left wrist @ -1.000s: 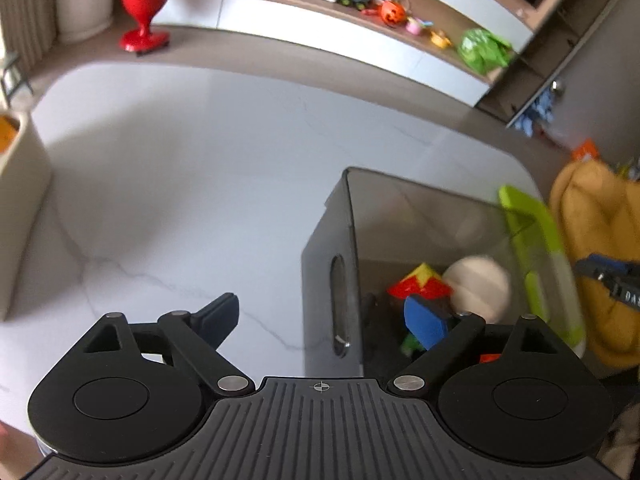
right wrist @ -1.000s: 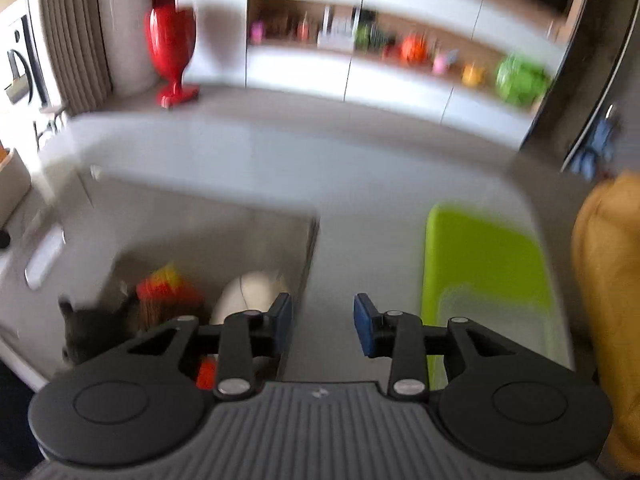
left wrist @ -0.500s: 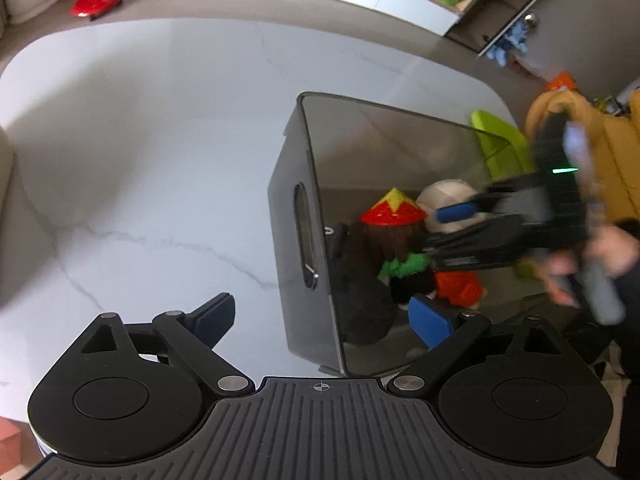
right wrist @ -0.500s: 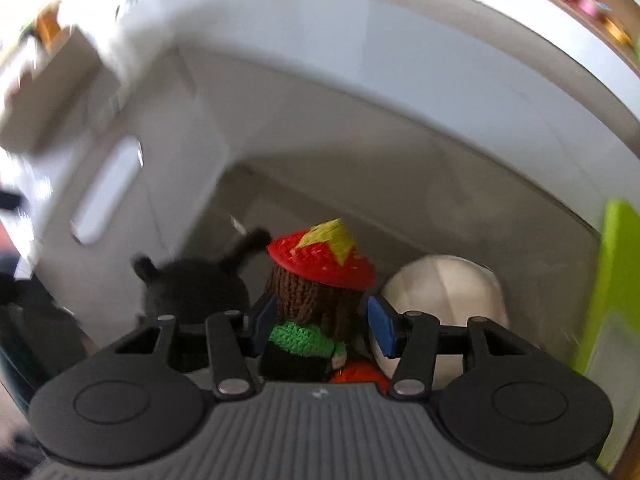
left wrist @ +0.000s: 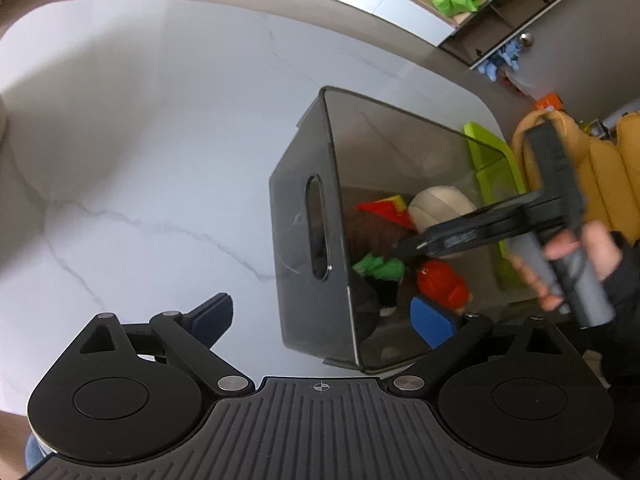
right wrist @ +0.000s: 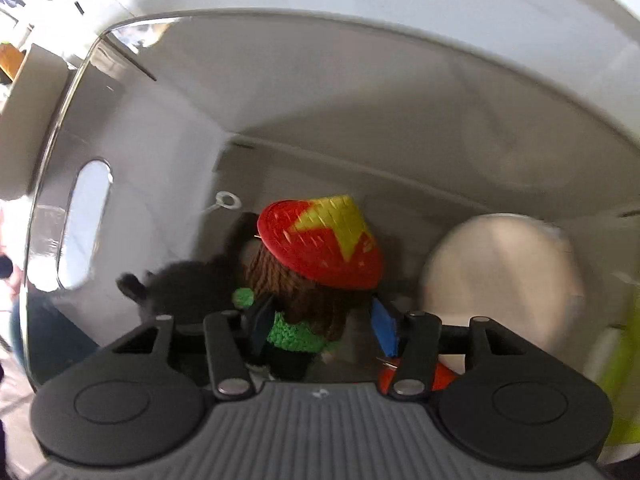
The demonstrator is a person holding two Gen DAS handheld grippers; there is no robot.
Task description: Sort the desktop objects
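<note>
Inside smoked bin [right wrist: 168,92]: right gripper [right wrist: 325,326], jaws just opening, straddles crocheted doll [right wrist: 308,280]. Left-wrist view alone: left gripper [left wrist: 326,318] agape, empty; bin wall between its fingers.

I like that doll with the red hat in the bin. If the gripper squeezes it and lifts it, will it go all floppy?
Probably a bit. The doll looks crocheted, so its body should squash between the right gripper and its yarn hair may dangle. It looks light. The hat looks stiffer, like woven straw, and would likely keep its shape.
</note>
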